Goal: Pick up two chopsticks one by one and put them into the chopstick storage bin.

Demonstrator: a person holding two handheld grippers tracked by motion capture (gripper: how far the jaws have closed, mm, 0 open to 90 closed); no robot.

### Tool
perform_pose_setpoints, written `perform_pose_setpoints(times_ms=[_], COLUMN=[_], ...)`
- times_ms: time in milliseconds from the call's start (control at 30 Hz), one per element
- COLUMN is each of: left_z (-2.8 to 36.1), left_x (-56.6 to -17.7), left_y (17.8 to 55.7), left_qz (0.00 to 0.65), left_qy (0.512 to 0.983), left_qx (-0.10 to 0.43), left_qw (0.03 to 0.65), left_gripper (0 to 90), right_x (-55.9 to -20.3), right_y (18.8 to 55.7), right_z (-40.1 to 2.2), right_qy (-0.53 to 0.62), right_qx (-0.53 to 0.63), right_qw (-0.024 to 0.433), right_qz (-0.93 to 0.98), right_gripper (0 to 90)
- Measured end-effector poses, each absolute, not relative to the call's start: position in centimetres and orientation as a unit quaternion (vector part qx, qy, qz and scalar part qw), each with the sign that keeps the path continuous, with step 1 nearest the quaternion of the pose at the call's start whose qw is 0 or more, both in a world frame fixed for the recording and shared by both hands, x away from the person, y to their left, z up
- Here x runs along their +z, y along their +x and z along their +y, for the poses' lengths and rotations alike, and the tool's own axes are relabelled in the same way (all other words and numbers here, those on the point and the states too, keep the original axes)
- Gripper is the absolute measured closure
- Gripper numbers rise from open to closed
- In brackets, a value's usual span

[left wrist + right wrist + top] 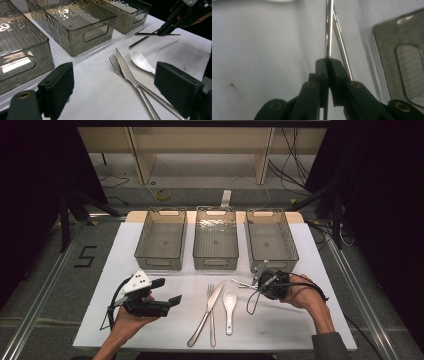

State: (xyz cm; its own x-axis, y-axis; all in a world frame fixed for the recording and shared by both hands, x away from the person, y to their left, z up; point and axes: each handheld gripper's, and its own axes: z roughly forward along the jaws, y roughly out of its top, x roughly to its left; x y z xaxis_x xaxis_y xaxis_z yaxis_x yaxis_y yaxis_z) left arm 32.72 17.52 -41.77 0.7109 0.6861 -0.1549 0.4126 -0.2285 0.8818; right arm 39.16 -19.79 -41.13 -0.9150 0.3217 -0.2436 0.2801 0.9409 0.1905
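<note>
From the high view I judge the sorting as barely begun. All three smoky bins sit in a row across the upper middle of the frame, the left bin (161, 240), the middle bin (215, 239) and the right bin (271, 238), and I see nothing inside any of them.

My right tongs (259, 282), at the right of centre in that frame, are pinched almost shut on a metal chopstick (328, 32). In the right gripper view the rod rises straight up from between the jaws to the top edge, and the second chopstick (341, 47) lies on the surface just beside it, slanting off at a small angle. In the left gripper view, upper right, the held chopstick (156, 34) looks lifted clear of the surface and level, while its partner (139, 42) rests on the white sheet below it. The right bin is the closest one to it, but I cannot say from here which bin it belongs in.

My left tongs (169, 292) hover at the lower left of the high view, jaws wide apart with nothing between them.

Left to do, as I read it: the knife (207, 312), the fork (211, 314) and the white spoon (229, 306) lie untouched in the lower middle, knife crossing the fork, spoon just to their right. So one piece is in hand, and four are waiting on the surface (150, 320).
</note>
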Motion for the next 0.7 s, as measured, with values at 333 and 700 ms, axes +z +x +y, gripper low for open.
perform_pose_setpoints(times_ms=[333, 700], left_z=[16.8, 14.8], left_x=[-41.8, -41.8], left_y=[32.8, 33.1], left_qz=[0.342, 0.302], left_qy=[0.785, 0.82], left_qx=[0.122, 0.077], left_qw=[0.502, 0.48], left_gripper=[15.7, 15.7], right_x=[-40.0, -39.2], right_y=[37.4, 35.8], right_z=[-16.5, -14.3], right_qy=[0.11, 0.066], right_qx=[0.079, 0.088], right_qw=[0.143, 0.125], right_qz=[0.98, 0.986], right_gripper=[86.1, 86.1])
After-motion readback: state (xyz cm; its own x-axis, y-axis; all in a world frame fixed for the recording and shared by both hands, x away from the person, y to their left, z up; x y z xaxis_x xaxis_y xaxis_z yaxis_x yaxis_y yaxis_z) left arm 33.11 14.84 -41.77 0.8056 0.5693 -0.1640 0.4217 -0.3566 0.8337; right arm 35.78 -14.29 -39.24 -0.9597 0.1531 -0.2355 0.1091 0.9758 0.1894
